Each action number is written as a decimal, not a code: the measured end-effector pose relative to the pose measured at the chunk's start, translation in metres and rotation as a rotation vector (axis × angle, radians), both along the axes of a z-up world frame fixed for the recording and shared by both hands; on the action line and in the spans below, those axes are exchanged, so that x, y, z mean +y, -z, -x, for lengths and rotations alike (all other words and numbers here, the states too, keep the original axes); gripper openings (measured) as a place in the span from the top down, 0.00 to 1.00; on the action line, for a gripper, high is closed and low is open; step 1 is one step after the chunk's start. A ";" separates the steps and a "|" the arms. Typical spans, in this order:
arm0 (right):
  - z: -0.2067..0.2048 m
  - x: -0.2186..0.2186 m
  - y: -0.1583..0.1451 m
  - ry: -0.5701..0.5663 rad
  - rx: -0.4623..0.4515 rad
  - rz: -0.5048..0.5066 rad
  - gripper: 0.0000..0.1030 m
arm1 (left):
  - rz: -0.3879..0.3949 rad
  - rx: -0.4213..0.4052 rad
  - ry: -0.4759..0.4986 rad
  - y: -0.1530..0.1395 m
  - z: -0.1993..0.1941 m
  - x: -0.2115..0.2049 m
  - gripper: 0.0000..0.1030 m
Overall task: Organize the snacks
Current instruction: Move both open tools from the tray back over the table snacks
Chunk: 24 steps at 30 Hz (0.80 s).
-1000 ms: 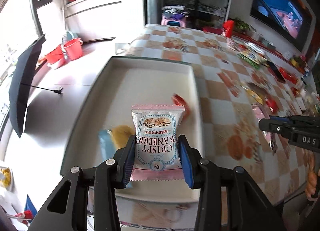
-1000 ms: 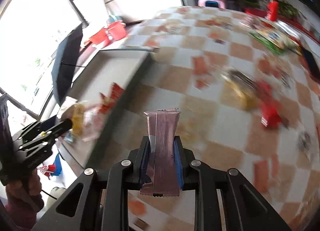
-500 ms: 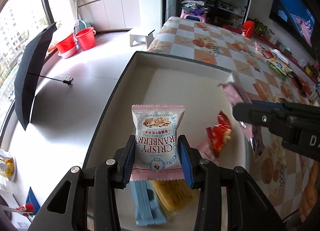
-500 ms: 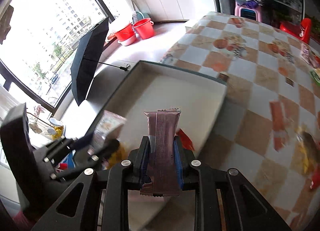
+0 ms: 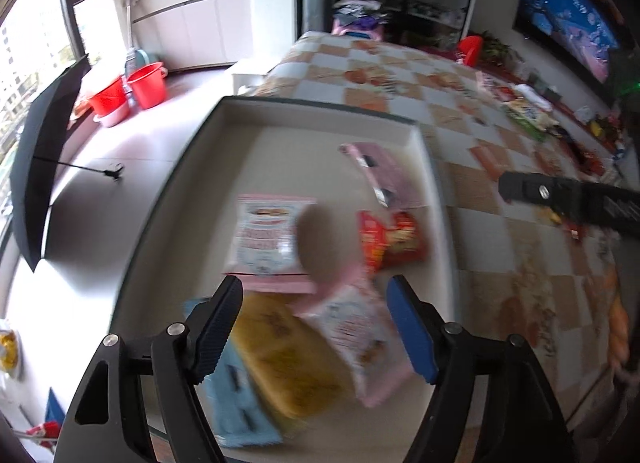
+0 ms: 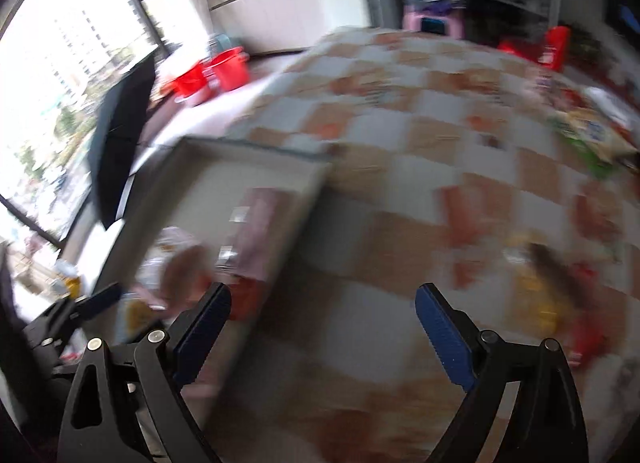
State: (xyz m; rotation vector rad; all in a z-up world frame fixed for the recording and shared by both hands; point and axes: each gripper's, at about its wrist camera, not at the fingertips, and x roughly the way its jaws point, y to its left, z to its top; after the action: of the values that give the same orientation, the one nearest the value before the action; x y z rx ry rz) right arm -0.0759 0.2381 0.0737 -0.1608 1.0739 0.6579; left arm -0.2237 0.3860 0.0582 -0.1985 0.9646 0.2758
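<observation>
A white tray (image 5: 280,151) with a dark rim holds several snack packets. The pink cranberry packet (image 5: 268,239) lies blurred in the tray, free of my left gripper (image 5: 316,319), whose jaws are opening with nothing pressed between them. A pink-brown bar (image 5: 380,175) lies by the tray's right wall, with a red packet (image 5: 390,239) below it. Yellow (image 5: 288,355), blue (image 5: 240,395) and pink-white (image 5: 360,335) packets lie under the left fingers. My right gripper (image 6: 322,327) hangs over the tablecloth right of the tray (image 6: 256,151), jaws opening and empty. The bar (image 6: 260,231) shows in the tray.
The checkered tablecloth (image 6: 400,183) carries loose snacks on the right: a yellow one (image 6: 532,255), a red one (image 6: 584,327), a green pack (image 6: 588,135). On the floor to the left are red buckets (image 5: 148,83) and a black umbrella (image 5: 44,167).
Both grippers have opened. The cranberry packet left the left jaws and the pink-brown bar left the right jaws; both now lie in the tray. The right gripper swung right, off the tray.
</observation>
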 end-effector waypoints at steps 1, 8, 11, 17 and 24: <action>-0.006 -0.013 0.000 0.036 -0.015 0.017 0.08 | 0.004 -0.008 0.009 -0.002 0.000 -0.004 0.24; -0.075 -0.098 0.000 0.384 -0.081 0.079 0.08 | 0.059 -0.057 0.076 -0.012 0.015 -0.036 0.23; -0.103 -0.118 0.015 0.479 -0.040 0.070 0.08 | 0.075 -0.046 0.100 -0.010 0.018 -0.050 0.23; -0.100 -0.113 0.051 0.397 -0.002 0.130 0.07 | 0.020 -0.013 0.218 -0.001 0.020 -0.099 0.22; -0.037 -0.108 0.049 0.162 0.014 0.132 0.07 | -0.066 0.015 0.257 0.009 0.022 -0.138 0.19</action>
State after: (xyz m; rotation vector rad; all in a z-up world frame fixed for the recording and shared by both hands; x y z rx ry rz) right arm -0.0392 0.1297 0.0244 -0.1813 1.1311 0.4437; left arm -0.2454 0.2477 0.0490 -0.0115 0.9826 0.0726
